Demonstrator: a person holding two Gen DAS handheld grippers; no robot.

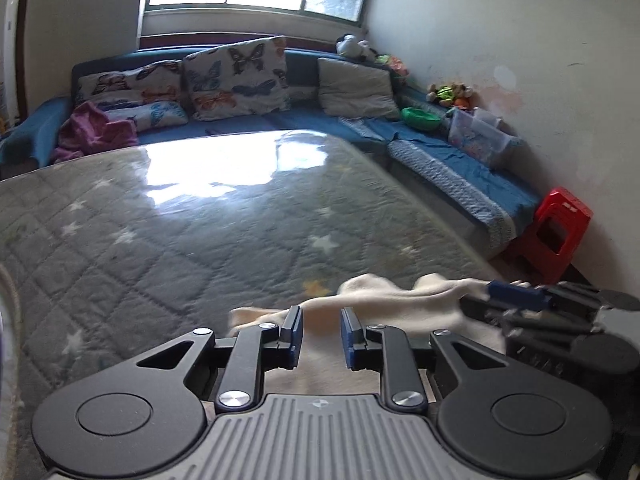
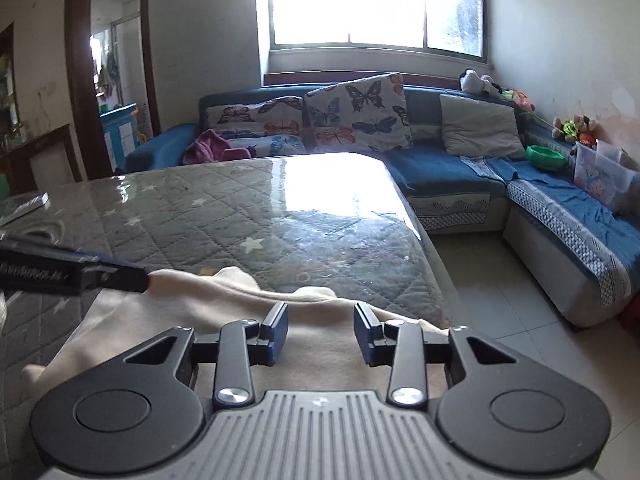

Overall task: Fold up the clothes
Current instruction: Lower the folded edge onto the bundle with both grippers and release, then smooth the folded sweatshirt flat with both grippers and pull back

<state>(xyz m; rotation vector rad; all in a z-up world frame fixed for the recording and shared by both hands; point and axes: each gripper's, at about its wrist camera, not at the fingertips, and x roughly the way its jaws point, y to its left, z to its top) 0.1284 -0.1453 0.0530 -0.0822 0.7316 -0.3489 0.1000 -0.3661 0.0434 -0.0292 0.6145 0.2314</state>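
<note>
A cream garment (image 1: 380, 300) lies rumpled on the near part of the grey quilted table (image 1: 180, 232); it also shows in the right wrist view (image 2: 240, 300). My left gripper (image 1: 320, 334) is open just above the cloth, nothing between its pads. My right gripper (image 2: 321, 332) is open over the cloth near the table's right edge. The right gripper shows at the right of the left wrist view (image 1: 516, 300), touching the cloth. The left gripper's fingers (image 2: 120, 276) show at the left of the right wrist view, at the cloth's far left corner.
The table (image 2: 200, 208) has a glossy cover with star print. A blue corner sofa (image 2: 440, 168) with butterfly cushions (image 2: 356, 112) stands behind it. A purple cloth (image 1: 92, 128), a green bowl (image 1: 420, 118) and a clear box (image 1: 476, 136) lie on it. A red stool (image 1: 556, 232) stands at right.
</note>
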